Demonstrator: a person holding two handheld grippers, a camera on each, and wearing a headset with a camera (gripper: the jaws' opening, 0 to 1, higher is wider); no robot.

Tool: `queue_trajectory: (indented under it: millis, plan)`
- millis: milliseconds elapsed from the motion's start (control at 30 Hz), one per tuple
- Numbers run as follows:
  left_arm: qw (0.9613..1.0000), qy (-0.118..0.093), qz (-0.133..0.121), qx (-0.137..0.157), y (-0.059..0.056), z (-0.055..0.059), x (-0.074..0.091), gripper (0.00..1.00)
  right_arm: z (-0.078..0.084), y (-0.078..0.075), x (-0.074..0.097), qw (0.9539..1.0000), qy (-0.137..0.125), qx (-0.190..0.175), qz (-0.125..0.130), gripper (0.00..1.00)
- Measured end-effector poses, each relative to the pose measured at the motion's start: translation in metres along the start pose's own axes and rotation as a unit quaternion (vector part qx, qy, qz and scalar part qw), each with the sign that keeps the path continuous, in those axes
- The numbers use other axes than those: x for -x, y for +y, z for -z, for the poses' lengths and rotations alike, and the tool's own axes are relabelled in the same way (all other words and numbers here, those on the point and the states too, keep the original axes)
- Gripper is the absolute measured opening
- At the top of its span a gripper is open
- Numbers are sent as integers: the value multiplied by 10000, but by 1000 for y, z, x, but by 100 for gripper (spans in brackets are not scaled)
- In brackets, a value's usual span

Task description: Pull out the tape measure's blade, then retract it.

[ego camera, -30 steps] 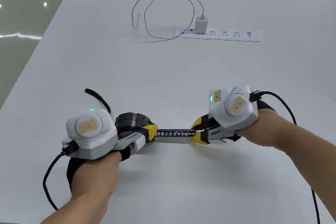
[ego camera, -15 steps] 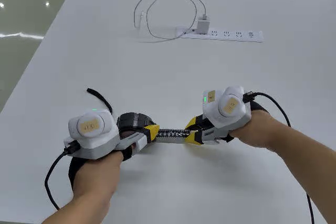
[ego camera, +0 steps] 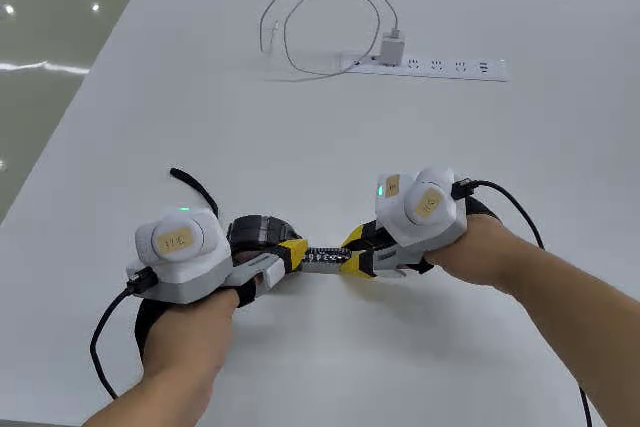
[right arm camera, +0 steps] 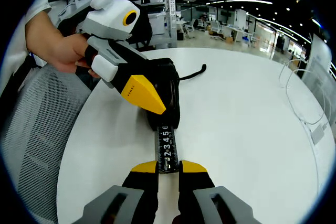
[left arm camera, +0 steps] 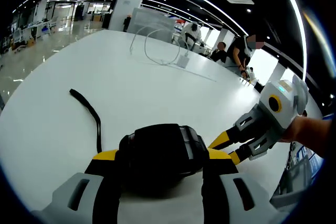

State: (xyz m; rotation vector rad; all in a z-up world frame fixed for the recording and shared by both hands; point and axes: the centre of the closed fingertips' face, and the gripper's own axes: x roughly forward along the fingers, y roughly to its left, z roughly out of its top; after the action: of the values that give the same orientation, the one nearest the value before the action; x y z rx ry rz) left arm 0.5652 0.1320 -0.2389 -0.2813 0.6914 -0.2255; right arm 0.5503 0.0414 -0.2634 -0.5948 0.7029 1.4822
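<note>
The black tape measure case (ego camera: 257, 234) rests on the white table, and my left gripper (ego camera: 283, 254) is shut on it; its yellow-tipped jaws press both sides of the case (left arm camera: 160, 153). A short length of numbered blade (ego camera: 322, 258) runs from the case to my right gripper (ego camera: 352, 253), which is shut on the blade's end (right arm camera: 166, 157). The case (right arm camera: 168, 90) lies just beyond the right gripper, a few numerals away. A black wrist strap (ego camera: 192, 187) trails off behind the case.
A white power strip (ego camera: 440, 66) with a plugged charger and a looped white cable (ego camera: 320, 27) lies at the table's far side. The table's left edge (ego camera: 80, 97) borders a glossy floor. People stand in the distance (left arm camera: 239, 51).
My right gripper has moved left toward the case, and the exposed blade between the two grippers has grown shorter. The left gripper has held the case still.
</note>
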Motion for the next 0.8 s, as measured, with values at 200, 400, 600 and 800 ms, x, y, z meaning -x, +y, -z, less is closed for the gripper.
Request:
queue_trajectory:
  millis: [200,400,600,800]
  plan:
    - [10000,3,-7,-6,0,0,0,59,-3,0,-4,10000,-28,-5,-17,10]
    - [10000,27,-12,-25,-1,1,-1,59,-7,1,-9,10000,-62,-30,-18,10]
    - [10000,22,-7,-14,-1,1,0,59,-11,1,-13,9999,-114,-35,-29,10]
    - [10000,26,-8,-3,-1,1,0,59,-15,2,-16,9998,-182,-63,-40,10]
